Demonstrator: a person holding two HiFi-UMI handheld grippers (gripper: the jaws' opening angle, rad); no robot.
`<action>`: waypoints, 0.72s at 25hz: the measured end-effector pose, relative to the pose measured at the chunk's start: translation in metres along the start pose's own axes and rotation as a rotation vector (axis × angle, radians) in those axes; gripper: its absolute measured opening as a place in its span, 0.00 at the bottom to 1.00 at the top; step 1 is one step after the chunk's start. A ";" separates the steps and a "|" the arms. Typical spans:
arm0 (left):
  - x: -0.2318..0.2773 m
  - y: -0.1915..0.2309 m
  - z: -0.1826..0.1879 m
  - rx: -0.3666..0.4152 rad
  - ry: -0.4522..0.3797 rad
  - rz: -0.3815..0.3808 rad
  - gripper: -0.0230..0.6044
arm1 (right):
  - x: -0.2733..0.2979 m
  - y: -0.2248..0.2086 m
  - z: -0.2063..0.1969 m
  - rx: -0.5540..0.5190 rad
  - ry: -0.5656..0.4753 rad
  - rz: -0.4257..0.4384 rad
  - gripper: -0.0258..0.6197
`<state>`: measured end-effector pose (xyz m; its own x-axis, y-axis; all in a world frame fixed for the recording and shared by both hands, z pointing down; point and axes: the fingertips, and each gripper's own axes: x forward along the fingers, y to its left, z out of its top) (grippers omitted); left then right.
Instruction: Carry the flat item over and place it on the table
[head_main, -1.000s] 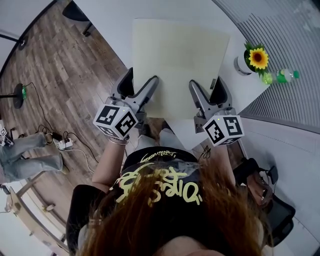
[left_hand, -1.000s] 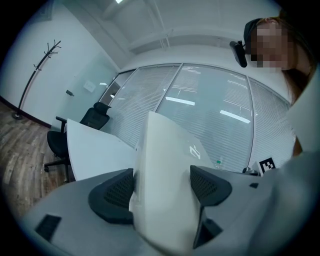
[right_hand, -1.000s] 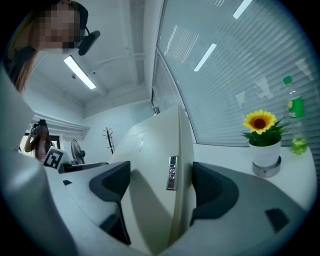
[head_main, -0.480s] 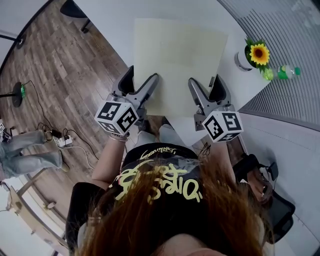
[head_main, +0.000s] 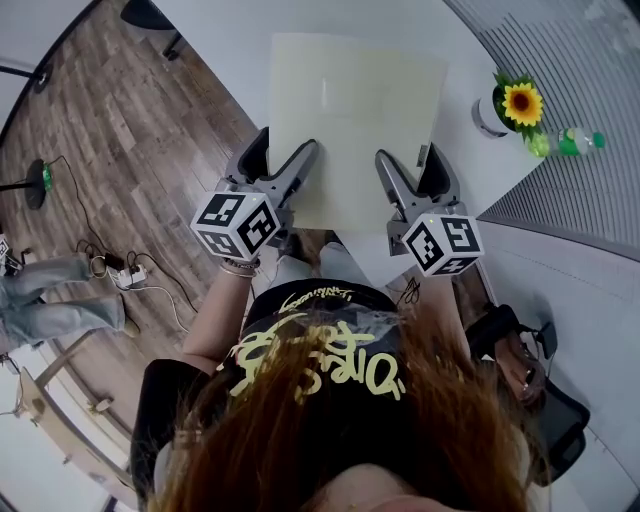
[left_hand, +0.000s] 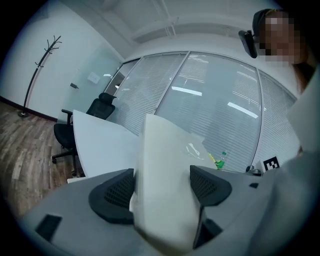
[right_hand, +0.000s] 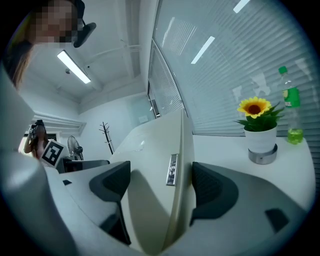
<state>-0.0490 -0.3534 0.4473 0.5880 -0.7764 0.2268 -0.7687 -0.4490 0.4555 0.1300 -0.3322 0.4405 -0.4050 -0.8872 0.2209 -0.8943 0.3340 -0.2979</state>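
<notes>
my left tongs (head_main: 283, 168) and right tongs (head_main: 412, 170) each clamp the near edge of the pale flat item (head_main: 350, 110), held over the white desk (head_main: 215, 50). i should lower both sides level, clear of the sunflower pot (head_main: 505, 112) at right, then release together.

Left gripper (left_hand: 162, 186): fingers (left_hand: 116, 194) clamp the flat item (left_hand: 167, 160) from both sides.
Flat item: pale, reaching over the white desk (left_hand: 100, 145).
Office chair (left_hand: 75, 131): black, beside the desk's left edge.
</notes>
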 end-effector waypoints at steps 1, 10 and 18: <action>0.000 0.000 -0.001 0.003 0.006 0.006 0.60 | 0.000 0.000 -0.001 0.001 0.004 0.000 0.62; 0.008 0.003 -0.004 0.023 0.052 0.044 0.59 | 0.006 -0.006 -0.009 0.008 0.047 -0.007 0.62; 0.014 0.007 -0.010 0.028 0.104 0.074 0.59 | 0.012 -0.011 -0.018 0.033 0.104 -0.021 0.62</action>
<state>-0.0442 -0.3630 0.4623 0.5513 -0.7586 0.3473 -0.8167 -0.4057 0.4103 0.1317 -0.3413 0.4629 -0.4057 -0.8556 0.3216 -0.8965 0.3039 -0.3225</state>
